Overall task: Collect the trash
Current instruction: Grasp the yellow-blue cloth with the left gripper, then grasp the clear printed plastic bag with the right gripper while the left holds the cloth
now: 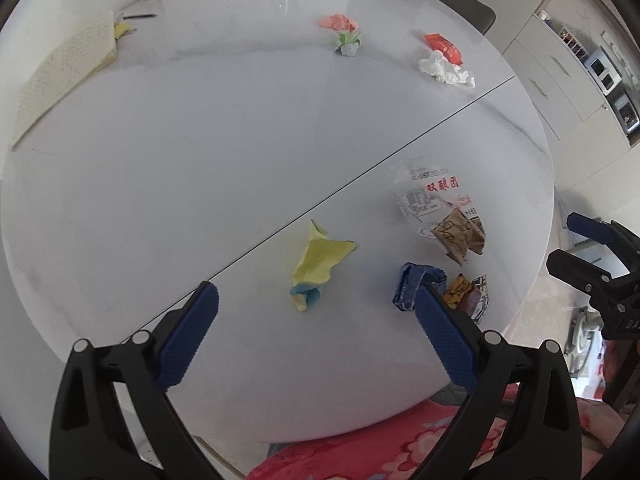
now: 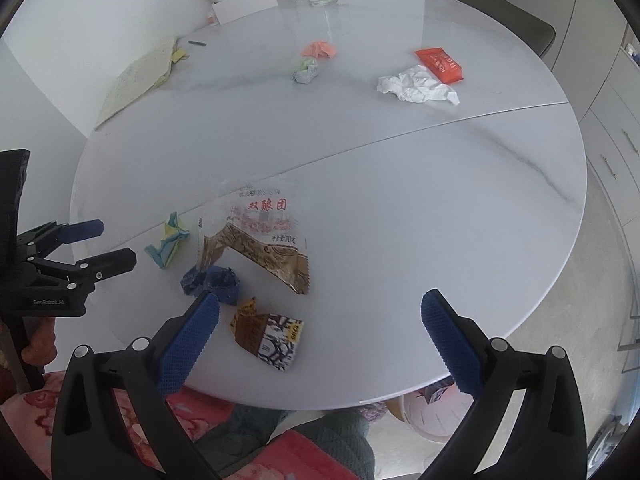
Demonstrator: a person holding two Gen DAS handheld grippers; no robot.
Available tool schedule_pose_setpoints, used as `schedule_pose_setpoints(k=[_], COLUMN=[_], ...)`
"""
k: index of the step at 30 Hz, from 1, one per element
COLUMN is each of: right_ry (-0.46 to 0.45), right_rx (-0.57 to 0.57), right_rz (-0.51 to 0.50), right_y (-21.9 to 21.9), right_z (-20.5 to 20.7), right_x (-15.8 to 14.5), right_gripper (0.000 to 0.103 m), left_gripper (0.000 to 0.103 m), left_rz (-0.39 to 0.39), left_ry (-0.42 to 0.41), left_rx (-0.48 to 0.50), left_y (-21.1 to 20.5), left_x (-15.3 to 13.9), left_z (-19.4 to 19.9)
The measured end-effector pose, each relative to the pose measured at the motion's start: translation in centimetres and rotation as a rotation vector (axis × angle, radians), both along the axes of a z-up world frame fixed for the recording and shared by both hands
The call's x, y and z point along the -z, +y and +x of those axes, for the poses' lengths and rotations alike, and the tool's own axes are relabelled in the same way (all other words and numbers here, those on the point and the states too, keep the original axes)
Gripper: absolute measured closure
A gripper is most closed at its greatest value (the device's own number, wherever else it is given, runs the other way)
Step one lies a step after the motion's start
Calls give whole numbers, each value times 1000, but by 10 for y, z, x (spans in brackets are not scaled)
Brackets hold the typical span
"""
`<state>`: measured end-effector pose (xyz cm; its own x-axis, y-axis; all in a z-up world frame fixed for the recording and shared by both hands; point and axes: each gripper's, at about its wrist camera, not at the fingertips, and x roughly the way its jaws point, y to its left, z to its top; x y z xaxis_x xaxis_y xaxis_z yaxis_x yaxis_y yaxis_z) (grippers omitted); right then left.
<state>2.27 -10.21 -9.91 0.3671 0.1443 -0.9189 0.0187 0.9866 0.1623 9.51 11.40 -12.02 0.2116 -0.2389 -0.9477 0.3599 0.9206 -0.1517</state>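
Both tools, left tool (image 1: 318, 312) and right tool (image 2: 320, 316), spread wide, empty; crumpled yellow paper (image 1: 318, 266) on table (image 1: 200, 160) left of blue wad (image 1: 416, 284), light, soft: pinch its raised folds.

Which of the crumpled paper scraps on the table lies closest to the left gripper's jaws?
The dark blue crumpled scrap, right at the tip of one open jaw of the left gripper. The yellow-and-blue wad lies further ahead; the pink wad is far across the table.
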Motion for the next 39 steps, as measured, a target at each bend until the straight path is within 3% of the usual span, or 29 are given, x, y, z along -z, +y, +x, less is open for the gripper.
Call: schedule_pose_setpoints(k=[4,11,13,17,21,27,33,39], right_ry=[24,56,63,74,77,74,94,171], right_rx=[8,36,36,31,12,-17,31,38], right_rz=[-2,4,-1,0,15,41,143,127], right_y=[11,16,17,18,22,28,31,51], right_z=[7,12,14,20,25,35,58,89], right_x=[7,17,20,27,31,32,32,63], right_gripper=[3,3,3,3,3,3,3,3], left_gripper=[10,22,29,60,80,81,81,81], left_rz=[-12,29,37,39,21,-30,-33,-52], left_ry=[37,57,55,82,68,83,64,44], left_rx=[71,205,216,230,240,197,176,162], left_y=[-4,-21,-24,-26,-28,-26,-23,-22], left_x=[15,41,46,57,59,57,49,42], left_z=[11,16,18,21,24,30,34,37])
